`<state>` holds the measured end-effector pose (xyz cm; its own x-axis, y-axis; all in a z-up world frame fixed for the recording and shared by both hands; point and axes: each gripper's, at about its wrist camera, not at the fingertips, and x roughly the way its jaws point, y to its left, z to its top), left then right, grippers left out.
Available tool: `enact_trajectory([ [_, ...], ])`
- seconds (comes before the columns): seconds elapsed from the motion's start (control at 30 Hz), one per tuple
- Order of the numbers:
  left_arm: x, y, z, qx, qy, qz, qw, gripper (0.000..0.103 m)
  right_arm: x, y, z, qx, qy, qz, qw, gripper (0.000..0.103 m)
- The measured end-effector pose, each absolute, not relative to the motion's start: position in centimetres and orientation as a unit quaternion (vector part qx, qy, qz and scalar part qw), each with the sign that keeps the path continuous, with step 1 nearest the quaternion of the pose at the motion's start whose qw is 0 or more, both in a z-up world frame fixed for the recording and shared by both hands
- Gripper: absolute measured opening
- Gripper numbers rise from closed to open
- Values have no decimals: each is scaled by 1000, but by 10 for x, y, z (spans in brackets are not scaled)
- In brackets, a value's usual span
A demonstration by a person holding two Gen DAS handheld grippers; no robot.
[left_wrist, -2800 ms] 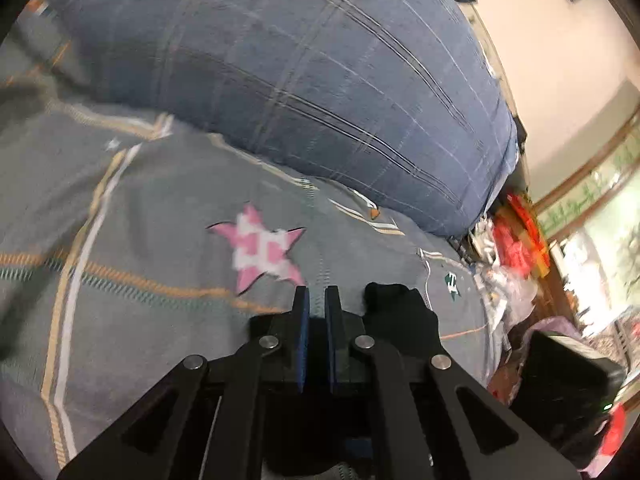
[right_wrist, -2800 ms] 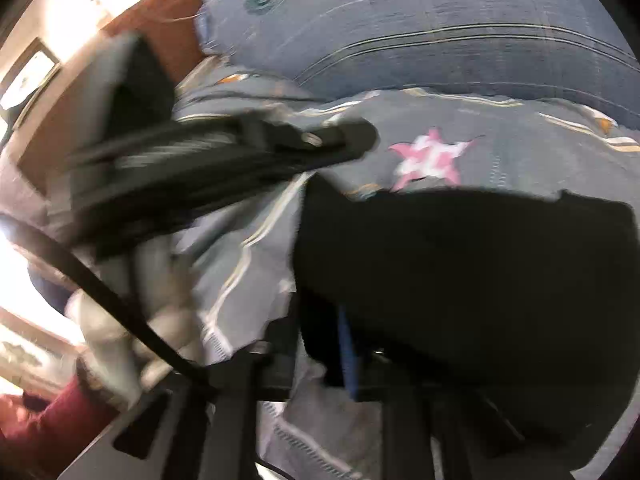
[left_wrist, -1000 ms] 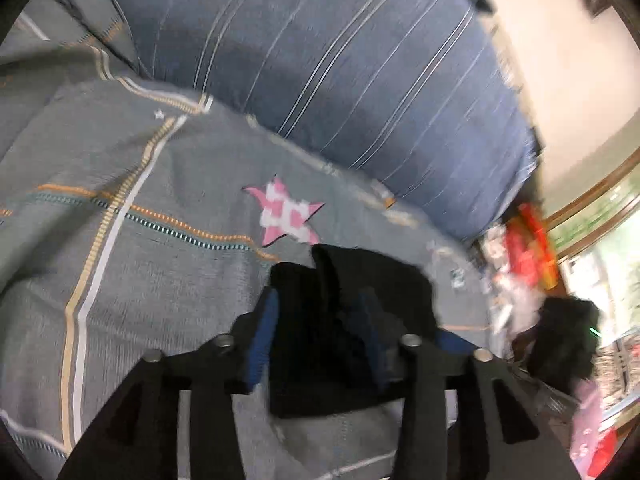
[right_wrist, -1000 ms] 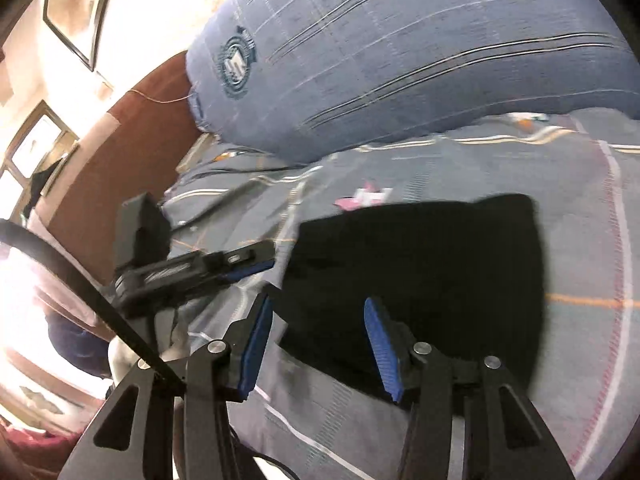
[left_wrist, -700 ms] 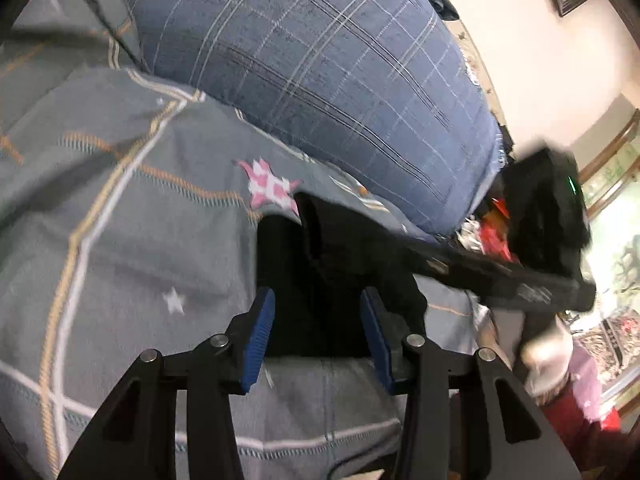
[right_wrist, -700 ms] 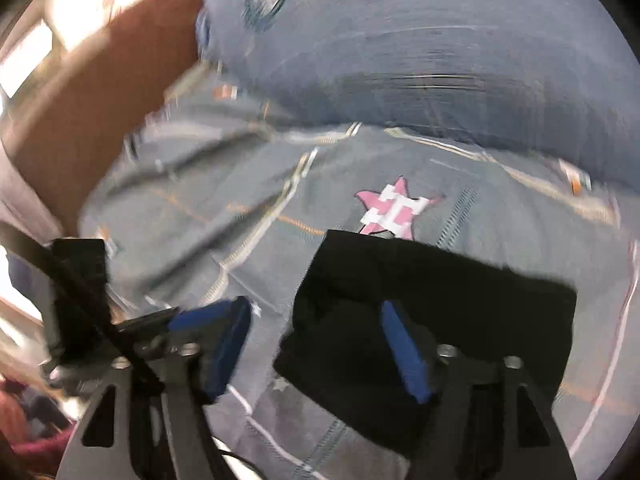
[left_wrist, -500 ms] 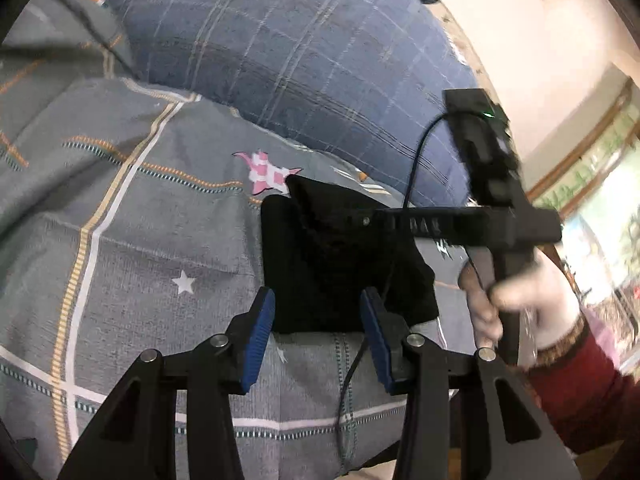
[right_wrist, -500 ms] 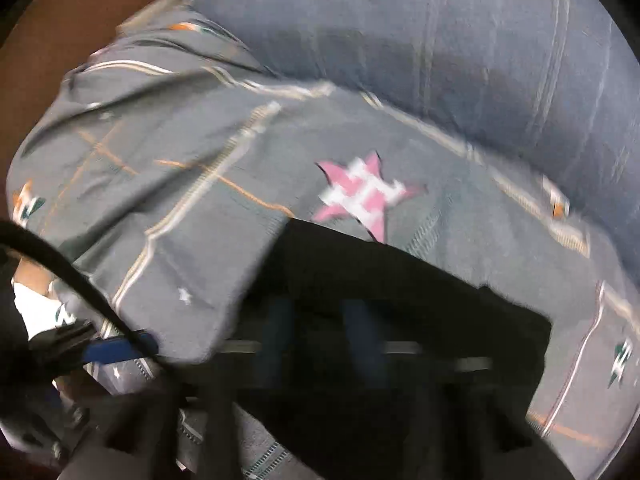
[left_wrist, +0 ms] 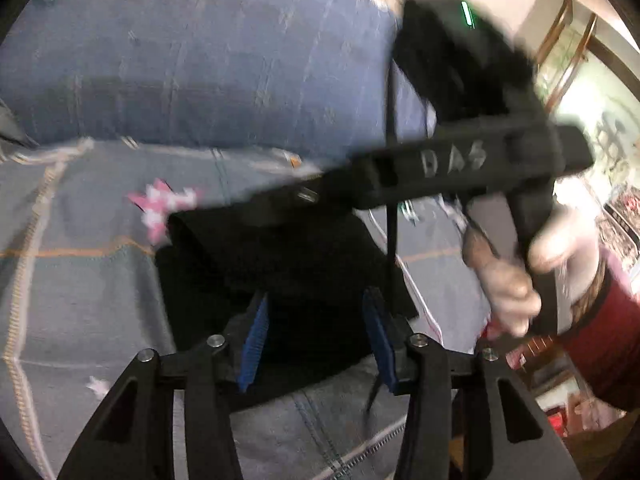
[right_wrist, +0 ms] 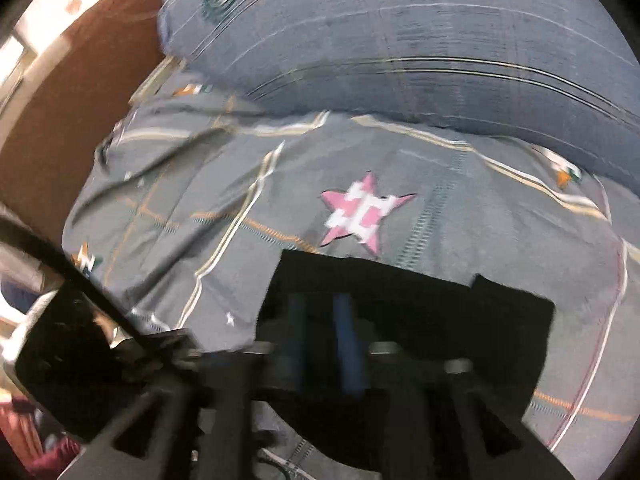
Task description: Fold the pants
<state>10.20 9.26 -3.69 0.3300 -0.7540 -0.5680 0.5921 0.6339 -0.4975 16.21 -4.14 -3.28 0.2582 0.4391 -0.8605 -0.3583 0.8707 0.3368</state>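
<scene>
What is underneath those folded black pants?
The folded black pants lie on a grey plaid bedsheet, just below its pink star patch, covering a star tip. What the sheet shows beneath them is hidden.

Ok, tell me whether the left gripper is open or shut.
Open. The left gripper shows its blue pads spread apart over the black pants, gripping nothing.
</scene>
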Motion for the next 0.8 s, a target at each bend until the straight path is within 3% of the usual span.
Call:
enact_trajectory([
  [0.23,92,98,-54,-104,415,-404,808,35,166,17,-67,-132,581,237,767,60],
  [0.27,91,98,-56,-100,419,-401,808,31,166,21,-73,-151,581,227,767,50],
  [0.3,92,96,-59,-96,422,-396,809,22,167,24,-78,-170,582,210,767,24],
  [0.33,91,95,-61,-94,426,-395,808,20,169,26,-81,-178,585,204,764,16],
  [0.4,89,100,-66,-103,429,-402,802,18,170,24,-78,-170,583,198,769,12],
  [0.53,84,116,-70,-113,440,-408,792,13,176,19,-73,-140,584,188,777,8],
  [0.57,82,120,-73,-112,450,-411,785,5,180,19,-73,-127,587,186,778,8],
  [0.7,72,137,-83,-102,469,-392,785,4,194,11,-77,-52,601,178,778,8],
  [0.77,71,156,-80,-134,465,-383,787,4,199,8,-86,-19,613,173,771,11],
  [0.8,70,164,-76,-150,460,-380,788,4,200,7,-89,-9,614,174,770,18],
])
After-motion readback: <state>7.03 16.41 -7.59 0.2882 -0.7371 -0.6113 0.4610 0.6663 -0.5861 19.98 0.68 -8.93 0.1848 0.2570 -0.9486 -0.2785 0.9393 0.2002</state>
